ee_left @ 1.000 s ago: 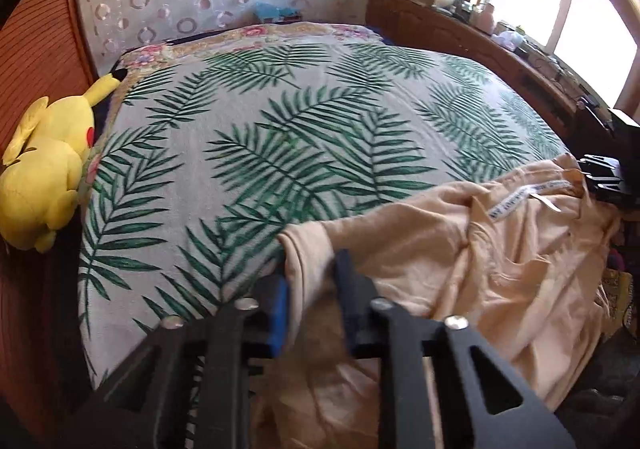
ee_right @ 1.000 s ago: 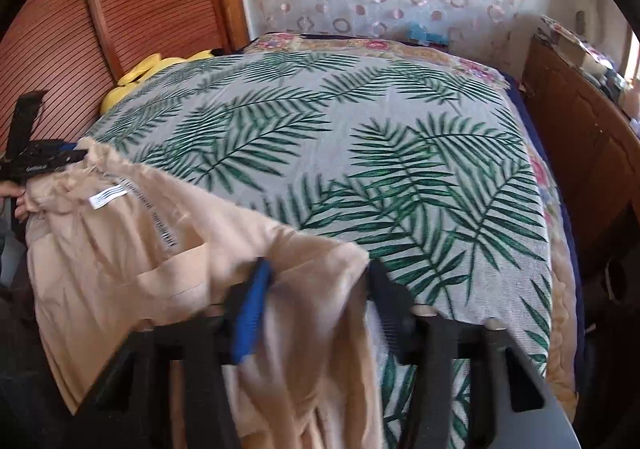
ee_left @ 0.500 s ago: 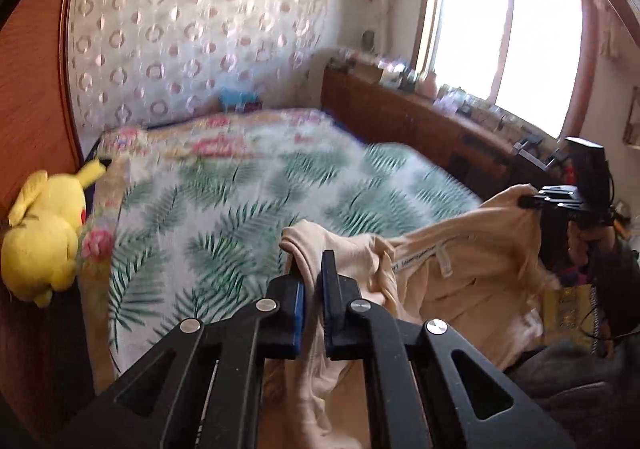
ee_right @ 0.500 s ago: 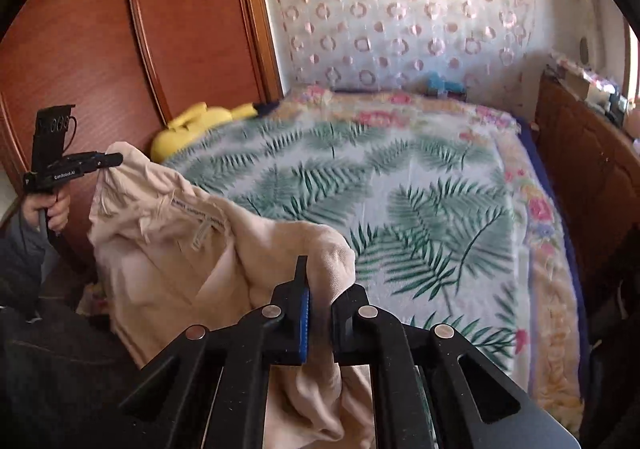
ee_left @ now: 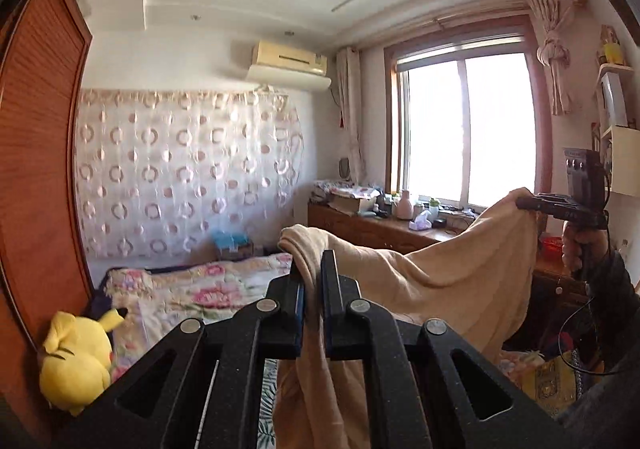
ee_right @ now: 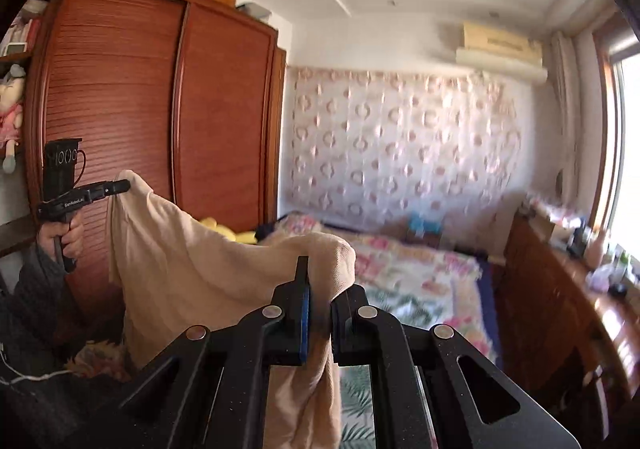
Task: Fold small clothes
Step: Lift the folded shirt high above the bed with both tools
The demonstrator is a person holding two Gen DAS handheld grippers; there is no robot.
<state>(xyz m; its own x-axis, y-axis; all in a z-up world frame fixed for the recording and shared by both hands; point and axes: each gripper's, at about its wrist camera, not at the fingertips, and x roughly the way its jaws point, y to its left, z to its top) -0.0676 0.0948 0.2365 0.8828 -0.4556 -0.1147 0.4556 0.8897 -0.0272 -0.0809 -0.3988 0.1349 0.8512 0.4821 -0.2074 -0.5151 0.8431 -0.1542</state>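
Observation:
A beige garment (ee_left: 448,273) hangs in the air, stretched between both grippers above the bed. My left gripper (ee_left: 313,269) is shut on one top corner, with cloth bunched over its fingers and trailing down between them. My right gripper (ee_right: 319,281) is shut on the other top corner of the beige garment (ee_right: 180,257). In the left wrist view the right gripper (ee_left: 524,203) shows at the far right, held by a hand, pinching the cloth. In the right wrist view the left gripper (ee_right: 122,185) shows at the left, doing the same. The garment sags in the middle.
The bed (ee_left: 192,285) with a floral and palm-leaf cover lies below. A yellow plush toy (ee_left: 76,365) sits at its left edge by the red-brown wardrobe (ee_right: 132,121). A cluttered wooden sideboard (ee_left: 372,225) runs under the window (ee_left: 468,133) on the right.
Both grippers closed on the garment's corners and rose high off the bed, lifting the cloth with them. The views tilted up from the bedspread to the walls and ceiling.

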